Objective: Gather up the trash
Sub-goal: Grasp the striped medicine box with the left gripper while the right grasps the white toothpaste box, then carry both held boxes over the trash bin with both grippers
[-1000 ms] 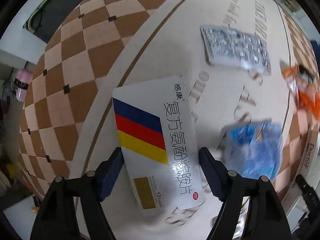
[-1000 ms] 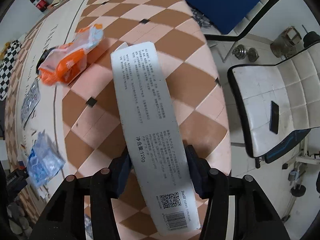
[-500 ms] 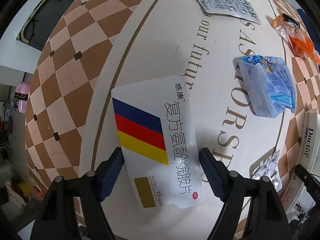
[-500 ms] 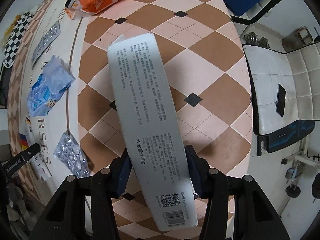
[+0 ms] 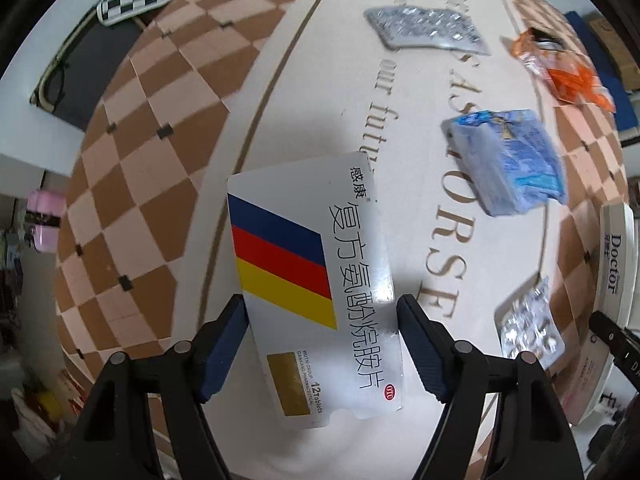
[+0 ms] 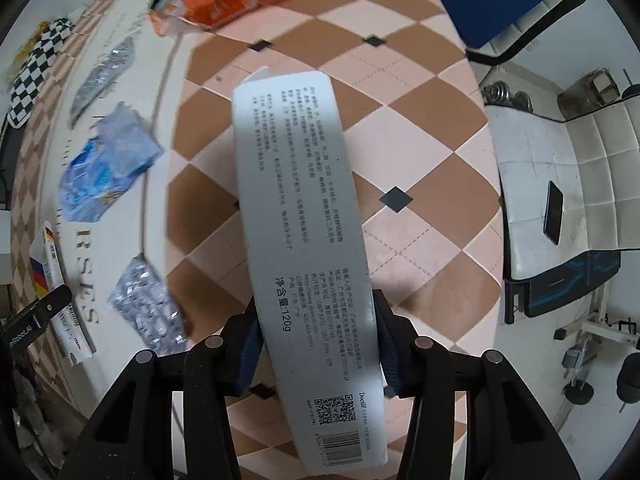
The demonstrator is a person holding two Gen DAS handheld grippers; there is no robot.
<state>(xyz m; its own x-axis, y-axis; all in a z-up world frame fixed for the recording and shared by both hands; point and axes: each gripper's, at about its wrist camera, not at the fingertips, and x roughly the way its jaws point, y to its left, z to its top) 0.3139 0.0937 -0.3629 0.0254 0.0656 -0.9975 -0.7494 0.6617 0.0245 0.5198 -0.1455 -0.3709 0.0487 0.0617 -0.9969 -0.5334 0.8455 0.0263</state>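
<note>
Your left gripper (image 5: 320,344) pinches the white striped medicine box (image 5: 312,288), your right gripper (image 6: 316,352) the long white toothpaste carton (image 6: 304,240), both above the table; edge-only grips could let either swing loose.

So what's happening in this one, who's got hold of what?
A person is clearing litter off a checkered table. The left gripper is clamped on a white medicine box, the right gripper on a long toothpaste box. A blue wrapper, an orange wrapper and two blister packs lie on the table.
</note>
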